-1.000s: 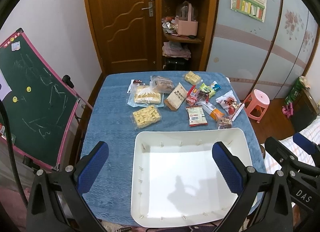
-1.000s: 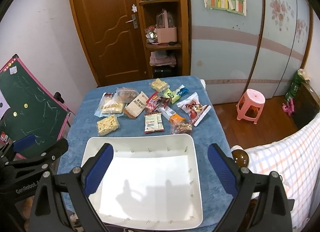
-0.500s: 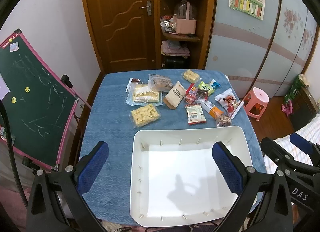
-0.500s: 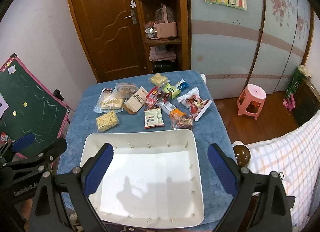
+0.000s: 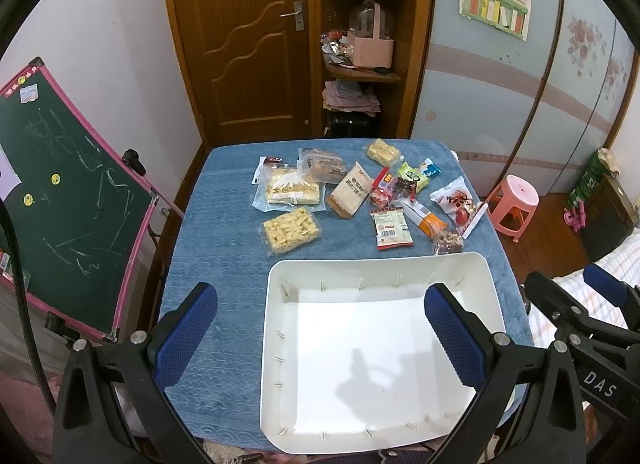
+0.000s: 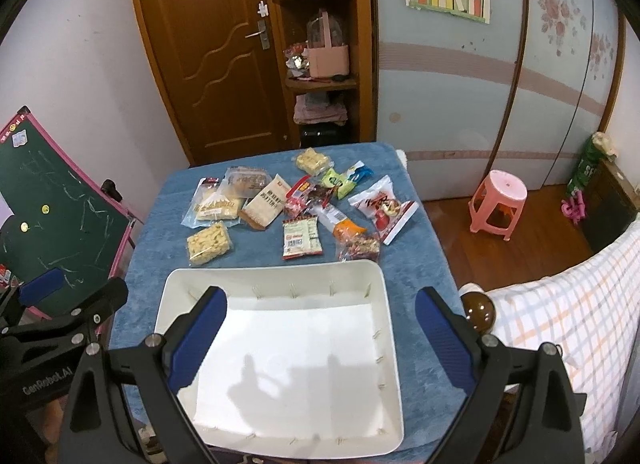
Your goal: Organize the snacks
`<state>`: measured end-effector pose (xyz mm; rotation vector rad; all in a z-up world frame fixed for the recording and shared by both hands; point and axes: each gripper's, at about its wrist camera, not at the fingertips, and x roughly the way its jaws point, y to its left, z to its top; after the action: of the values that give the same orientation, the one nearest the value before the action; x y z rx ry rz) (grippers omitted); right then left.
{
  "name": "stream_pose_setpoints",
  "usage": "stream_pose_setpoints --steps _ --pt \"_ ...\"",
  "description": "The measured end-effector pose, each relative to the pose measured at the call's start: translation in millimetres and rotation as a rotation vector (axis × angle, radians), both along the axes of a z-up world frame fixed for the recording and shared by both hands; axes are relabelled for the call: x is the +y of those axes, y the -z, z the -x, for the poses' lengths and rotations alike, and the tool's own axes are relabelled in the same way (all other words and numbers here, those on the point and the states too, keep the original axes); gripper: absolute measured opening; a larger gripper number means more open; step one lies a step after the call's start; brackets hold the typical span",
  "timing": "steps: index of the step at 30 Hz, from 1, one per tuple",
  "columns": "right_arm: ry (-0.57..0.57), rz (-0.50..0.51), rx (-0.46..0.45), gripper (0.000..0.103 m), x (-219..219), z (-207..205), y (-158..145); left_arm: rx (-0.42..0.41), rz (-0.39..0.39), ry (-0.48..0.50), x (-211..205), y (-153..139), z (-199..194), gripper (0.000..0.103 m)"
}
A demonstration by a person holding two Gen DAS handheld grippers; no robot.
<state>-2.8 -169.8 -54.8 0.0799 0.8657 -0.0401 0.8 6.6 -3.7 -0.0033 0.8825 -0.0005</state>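
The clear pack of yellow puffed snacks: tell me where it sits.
The clear pack of yellow puffed snacks lies on the blue tablecloth, just beyond the white tray's far-left corner.

Spread tongs [image 5: 320, 328] over white tray [image 5: 276, 276], snack packets [image 5: 291, 230] beyond on blue tablecloth [image 5: 216, 223]

Both wrist views look down from the near table edge, sharing the white tray [image 5: 276, 328] and snacks [image 6: 302, 238].

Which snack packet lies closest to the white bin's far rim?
The clear nut-mix pouch, at the bin's far right corner, touching or overlapping the rim; the others sit farther back.
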Motion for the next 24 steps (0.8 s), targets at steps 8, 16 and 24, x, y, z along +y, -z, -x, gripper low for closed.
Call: stream_pose_setpoints --steps 8,16,24 --pt "-0.012 0.050 -0.057 0.096 0 -1 -14 -0.018 0.007 0.007 -3 -2 3 0.103" --pt "-0.057 0.065 -0.101 0.096 0 -3 -34 -0.029 0.021 0.054 -3 -11 -4 0.103" --pt "-0.066 0.100 -0.140 0.096 0 -9 -48 -0.050 -0.072 0.096 -12 -11 -12 0.103"
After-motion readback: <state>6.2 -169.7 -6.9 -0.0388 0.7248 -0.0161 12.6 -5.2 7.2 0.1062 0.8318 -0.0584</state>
